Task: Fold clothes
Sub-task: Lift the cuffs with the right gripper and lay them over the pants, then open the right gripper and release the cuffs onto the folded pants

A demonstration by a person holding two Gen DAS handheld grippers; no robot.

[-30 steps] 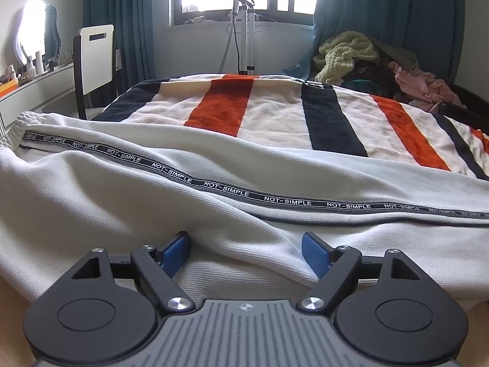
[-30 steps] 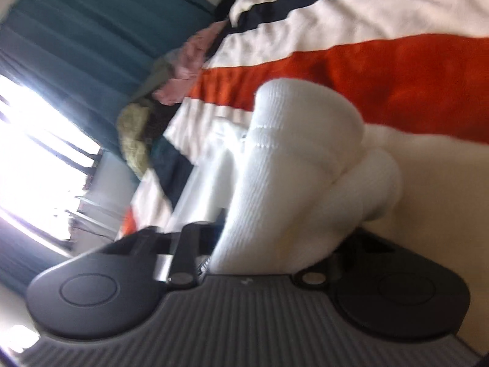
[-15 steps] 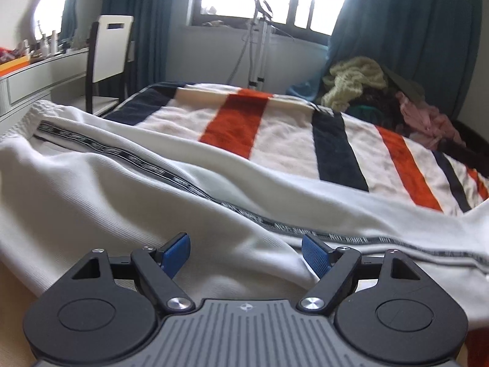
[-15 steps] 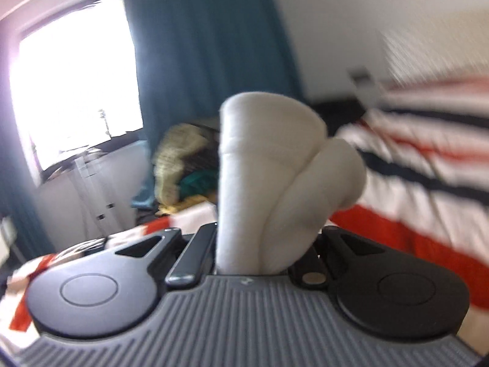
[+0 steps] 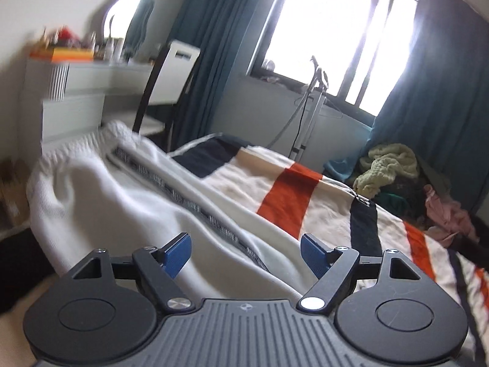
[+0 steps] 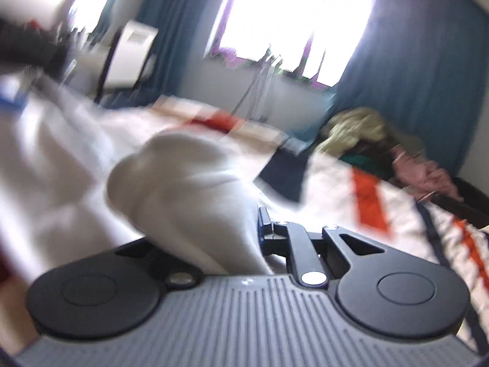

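Judging by how it slumps and bunches, the white track pants (image 5: 128,214) are soft, thick knit, light but floppy, so they'll sag wherever they aren't held. They lie across the near side of the striped bedspread (image 5: 284,195), elastic waistband toward the far left edge. The right gripper (image 6: 214,223) is clamped on a wad of that same white fabric, which bulges up over its fingers; that view is pretty blurry. The left gripper (image 5: 246,252) has its blue pads spread apart with nothing between them, sitting right over the cloth. Best hold is probably the ribbed waistband or a hem, since those edges won't stretch as much. A dark printed tape (image 5: 189,205) runs down the leg, but its lettering is too smeared to read.
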